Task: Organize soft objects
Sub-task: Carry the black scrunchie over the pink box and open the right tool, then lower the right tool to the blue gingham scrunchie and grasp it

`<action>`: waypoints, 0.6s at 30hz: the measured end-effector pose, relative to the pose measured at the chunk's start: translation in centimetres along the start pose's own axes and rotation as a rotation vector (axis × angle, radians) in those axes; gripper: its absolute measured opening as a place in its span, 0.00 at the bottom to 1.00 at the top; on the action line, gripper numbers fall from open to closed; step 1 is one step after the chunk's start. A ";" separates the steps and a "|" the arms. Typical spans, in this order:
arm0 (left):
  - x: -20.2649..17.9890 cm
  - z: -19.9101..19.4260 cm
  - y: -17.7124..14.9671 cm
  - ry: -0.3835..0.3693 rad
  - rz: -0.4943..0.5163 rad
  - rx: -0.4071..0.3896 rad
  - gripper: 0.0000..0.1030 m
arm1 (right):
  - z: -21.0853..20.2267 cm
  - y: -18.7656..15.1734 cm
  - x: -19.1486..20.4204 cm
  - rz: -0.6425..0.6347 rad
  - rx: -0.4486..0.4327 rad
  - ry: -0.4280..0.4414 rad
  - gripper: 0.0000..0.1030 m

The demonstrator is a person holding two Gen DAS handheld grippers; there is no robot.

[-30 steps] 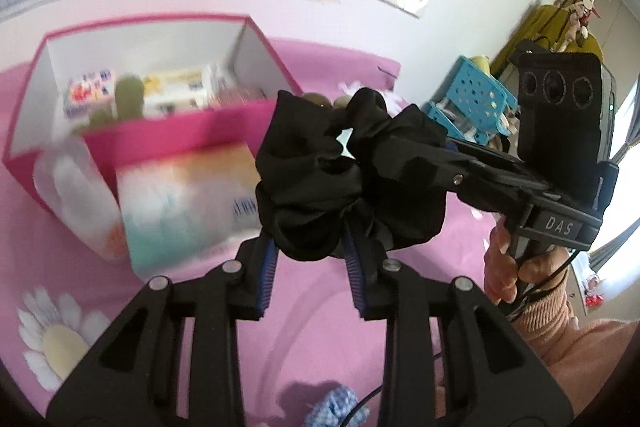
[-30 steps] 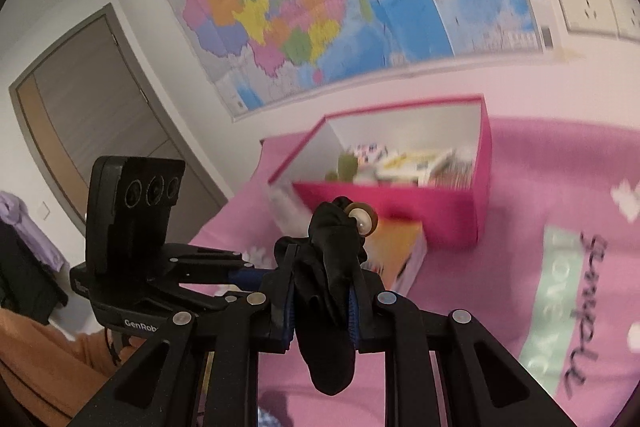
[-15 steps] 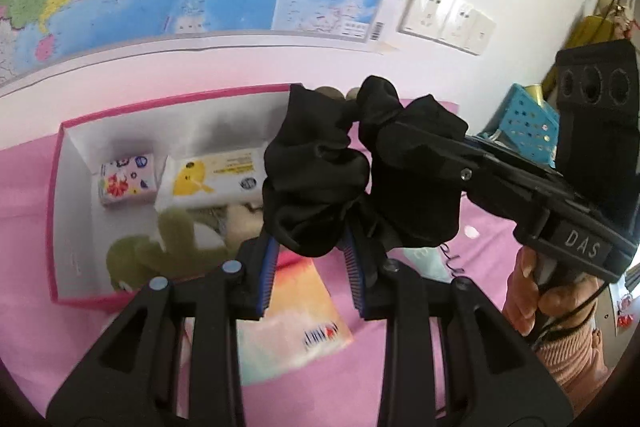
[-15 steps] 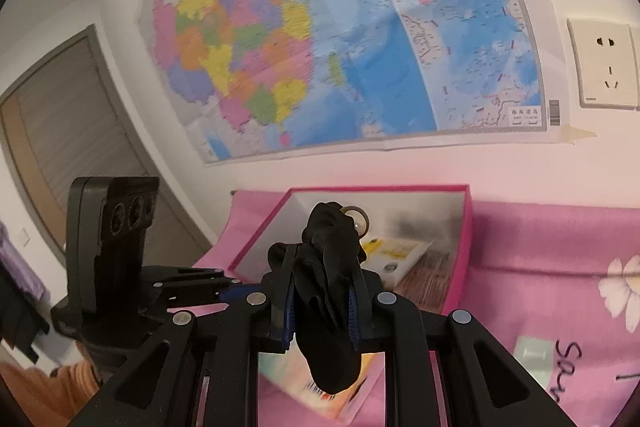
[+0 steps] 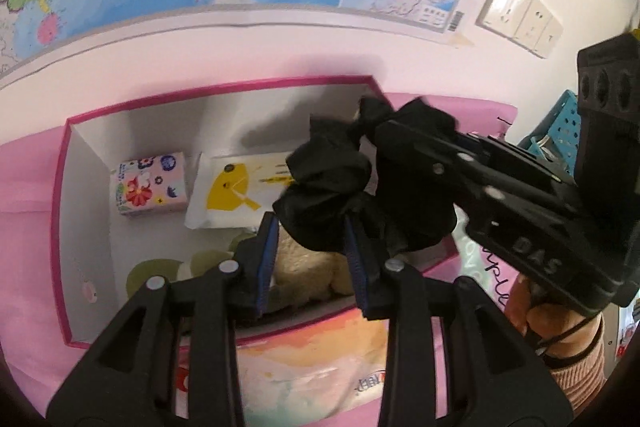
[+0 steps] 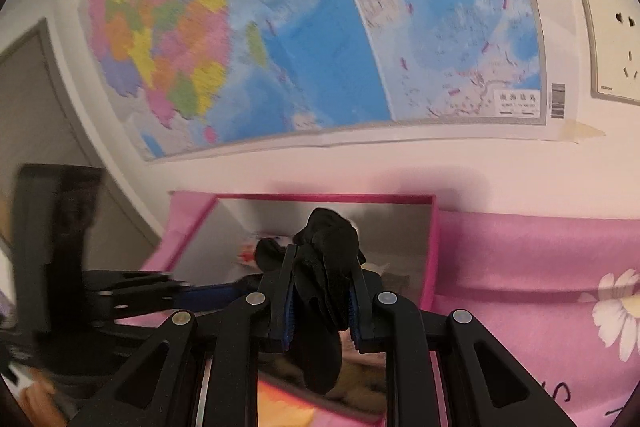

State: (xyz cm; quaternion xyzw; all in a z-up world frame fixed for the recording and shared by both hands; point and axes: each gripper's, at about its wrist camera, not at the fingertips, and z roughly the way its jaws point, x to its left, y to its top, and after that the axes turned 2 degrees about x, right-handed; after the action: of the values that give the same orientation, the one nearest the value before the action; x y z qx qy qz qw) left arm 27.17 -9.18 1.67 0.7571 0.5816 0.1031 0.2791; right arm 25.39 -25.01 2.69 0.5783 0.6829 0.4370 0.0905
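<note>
Pink floral sheet w/ pink box on it.

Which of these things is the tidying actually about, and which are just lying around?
Part of the job:
- black scrunchie, pinched by both the left gripper and the right gripper
- pink box underneath it
- plush toy already in the box

Just there:
- floral tissue pack and yellow-print pack in the box
- wall map
- wall sockets
- blue basket

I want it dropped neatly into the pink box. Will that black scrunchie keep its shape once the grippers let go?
Probably not: the black scrunchie bunches and droops between both grippers, so it looks floppy. It seems light and should land softly in the pink box without rolling.
</note>
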 end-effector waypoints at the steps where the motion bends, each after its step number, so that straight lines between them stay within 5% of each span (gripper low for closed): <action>1: 0.2 0.1 -0.1 0.006 -0.002 0.001 0.36 | 0.6 -0.1 -0.1 -0.003 0.009 -0.013 0.25; 7: 0.5 -0.3 -1.0 0.000 0.006 -0.011 0.36 | 2.0 -0.7 -0.8 -0.026 0.034 -0.100 0.36; 16: -0.2 -4.6 -4.3 -0.062 0.075 -0.093 0.37 | -2.5 -2.1 -0.2 -0.034 0.000 -0.029 0.40; 18: -0.2 -6.3 -5.7 -0.077 0.093 -0.123 0.43 | -4.3 -2.8 0.4 -0.041 -0.008 0.016 0.42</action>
State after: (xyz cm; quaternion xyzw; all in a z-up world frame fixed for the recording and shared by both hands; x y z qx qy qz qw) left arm 19.35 -6.44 3.81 0.7682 0.5271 0.1223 0.3422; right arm 20.57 -26.65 3.48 0.5602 0.6935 0.4427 0.0962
